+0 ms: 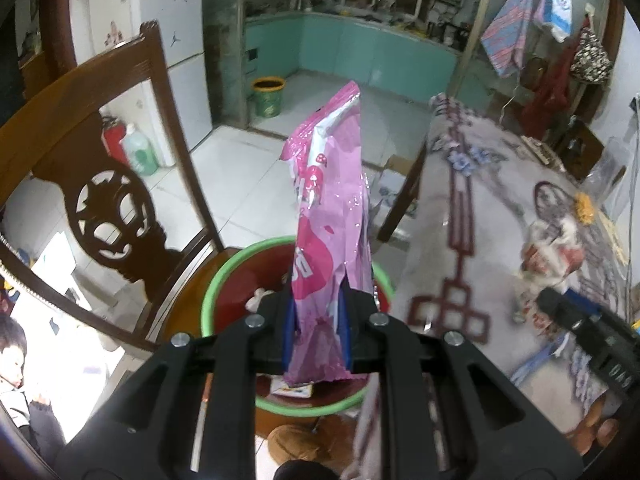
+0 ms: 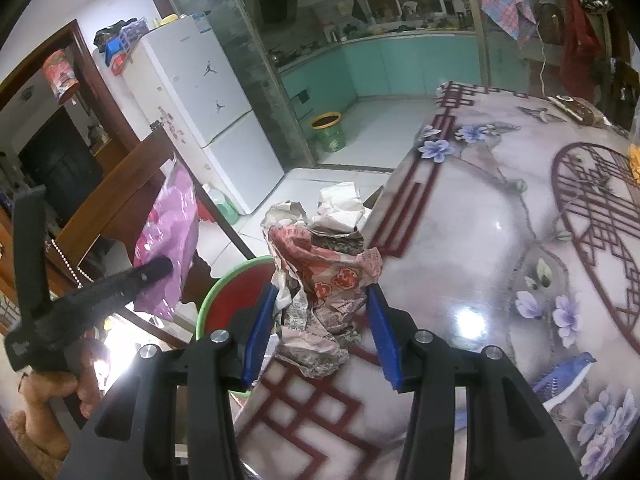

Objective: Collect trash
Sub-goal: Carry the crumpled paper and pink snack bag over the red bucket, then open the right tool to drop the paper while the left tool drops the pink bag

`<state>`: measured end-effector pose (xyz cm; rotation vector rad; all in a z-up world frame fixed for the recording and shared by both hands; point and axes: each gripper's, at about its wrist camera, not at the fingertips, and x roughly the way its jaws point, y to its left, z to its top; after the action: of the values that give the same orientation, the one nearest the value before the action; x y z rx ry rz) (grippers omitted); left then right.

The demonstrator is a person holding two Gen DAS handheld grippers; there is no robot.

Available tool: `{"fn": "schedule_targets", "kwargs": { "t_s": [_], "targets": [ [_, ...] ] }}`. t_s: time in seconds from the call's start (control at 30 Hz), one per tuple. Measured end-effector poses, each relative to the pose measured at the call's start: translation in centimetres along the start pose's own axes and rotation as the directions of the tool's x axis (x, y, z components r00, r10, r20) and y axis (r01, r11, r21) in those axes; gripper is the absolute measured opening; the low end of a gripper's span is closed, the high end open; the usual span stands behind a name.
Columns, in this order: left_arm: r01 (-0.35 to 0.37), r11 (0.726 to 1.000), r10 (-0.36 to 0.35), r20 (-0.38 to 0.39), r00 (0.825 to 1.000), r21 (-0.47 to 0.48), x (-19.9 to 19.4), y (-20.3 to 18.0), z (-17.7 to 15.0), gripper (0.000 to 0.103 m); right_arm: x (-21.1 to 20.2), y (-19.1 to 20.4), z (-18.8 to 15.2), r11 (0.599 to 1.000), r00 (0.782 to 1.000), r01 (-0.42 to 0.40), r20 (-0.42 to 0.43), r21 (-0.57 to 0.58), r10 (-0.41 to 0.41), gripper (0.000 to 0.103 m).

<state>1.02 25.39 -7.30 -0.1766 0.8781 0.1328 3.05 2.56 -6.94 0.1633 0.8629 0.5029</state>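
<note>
Pink foil is what the left gripper point(image 1: 318, 326) has between its blue pads: a tall pink snack bag point(image 1: 330, 208) clamped near its lower end, standing up from the jaws toward twelve o'clock in the left wrist view. Directly beneath it sits the bin point(image 1: 212, 292), a red basin with a green rim resting on a wooden chair point(image 1: 100, 184); a pale crumpled scrap and a small printed wrapper already lie inside.

The right gripper point(image 2: 322, 320) is closed on a crumpled paper wrapper point(image 2: 324, 284), red print on pale paper, its jaws standing partly apart because the wad is bulky. In the right wrist view the bin's green rim shows at about nine o'clock of that wad, and the table point(image 2: 480, 240) with its flowered cloth fills the three o'clock side.

My reading is that both pickups are done and the carry to the bin is nearly finished. The left hand looks placed to drop: it only needs to open its jaws and let the bag fall. The right hand, I judge, still has to travel toward nine o'clock until the wad hangs over the red interior, then release.

Count: two grippers, two pieces of trash held, one bin in use, at least two scraps in it, one chair, one table. A second bucket, yellow and green, stands far off on the floor.
</note>
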Motion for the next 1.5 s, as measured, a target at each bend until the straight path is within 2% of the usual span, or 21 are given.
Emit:
{"fn": "schedule_targets", "kwargs": {
  "t_s": [0.2, 0.33, 0.67, 1.0, 1.03, 1.07, 1.1, 1.13, 1.23, 1.3, 1.4, 1.5],
  "targets": [
    [-0.023, 1.000, 0.022, -0.024, 0.999, -0.013, 0.5, 1.4, -0.5, 0.017, 1.2, 1.6, 1.3, 0.999, 1.000, -0.027, -0.008, -0.026, 0.027, 0.045],
    [-0.031, 0.999, 0.030, -0.037, 0.999, -0.025, 0.6, 1.9, -0.5, 0.017, 2.9, 2.8, 1.6, 0.997, 0.997, -0.067, -0.048, -0.032, 0.066, 0.046],
    [-0.061, 0.995, 0.057, -0.060, 0.997, -0.076, 1.4, 3.9, -0.2, 0.017, 6.7, 4.7, -0.1, 0.992, 0.980, -0.119, -0.162, -0.031, 0.113, 0.046],
    [-0.076, 0.992, 0.070, -0.065, 0.995, -0.100, 1.7, 5.0, -0.1, 0.017, 10.1, 5.9, -1.4, 0.991, 0.962, -0.134, -0.246, -0.028, 0.123, 0.046],
    [-0.076, 0.991, 0.070, -0.063, 0.996, -0.106, 1.7, 5.1, 0.0, 0.017, 10.5, 6.0, -1.4, 0.989, 0.958, -0.142, -0.254, -0.032, 0.129, 0.048],
    [-0.077, 0.991, 0.070, -0.063, 0.996, -0.111, 1.7, 5.1, 0.0, 0.017, 10.8, 6.2, -1.4, 0.988, 0.955, -0.150, -0.264, -0.038, 0.135, 0.057],
    [-0.078, 0.991, 0.071, -0.063, 0.995, -0.112, 1.7, 5.0, 0.0, 0.017, 11.4, 6.5, -1.6, 0.988, 0.950, -0.149, -0.286, -0.051, 0.128, 0.073],
    [-0.079, 0.991, 0.073, -0.062, 0.995, -0.111, 1.7, 5.0, 0.0, 0.017, 11.8, 6.7, -1.7, 0.988, 0.944, -0.146, -0.307, -0.056, 0.122, 0.077],
    [-0.084, 0.992, 0.077, -0.068, 0.995, -0.099, 1.9, 4.8, 0.0, 0.017, 11.2, 6.2, -1.8, 0.990, 0.953, -0.139, -0.276, -0.039, 0.123, 0.077],
    [-0.083, 0.992, 0.076, -0.078, 0.994, -0.098, 2.3, 4.8, -0.1, 0.017, 10.3, 5.0, -1.8, 0.994, 0.963, -0.107, -0.250, -0.010, 0.101, 0.077],
    [-0.079, 0.992, 0.069, -0.103, 0.992, -0.102, 3.4, 4.7, -0.1, 0.017, 8.7, 3.1, -1.8, 0.994, 0.970, -0.095, -0.219, 0.046, 0.103, 0.078],
    [-0.089, 0.992, 0.077, -0.139, 0.987, -0.085, 4.6, 4.3, -0.4, 0.017, 7.3, 2.2, -1.9, 0.996, 0.977, -0.072, -0.198, 0.046, 0.079, 0.080]
  ]
}}
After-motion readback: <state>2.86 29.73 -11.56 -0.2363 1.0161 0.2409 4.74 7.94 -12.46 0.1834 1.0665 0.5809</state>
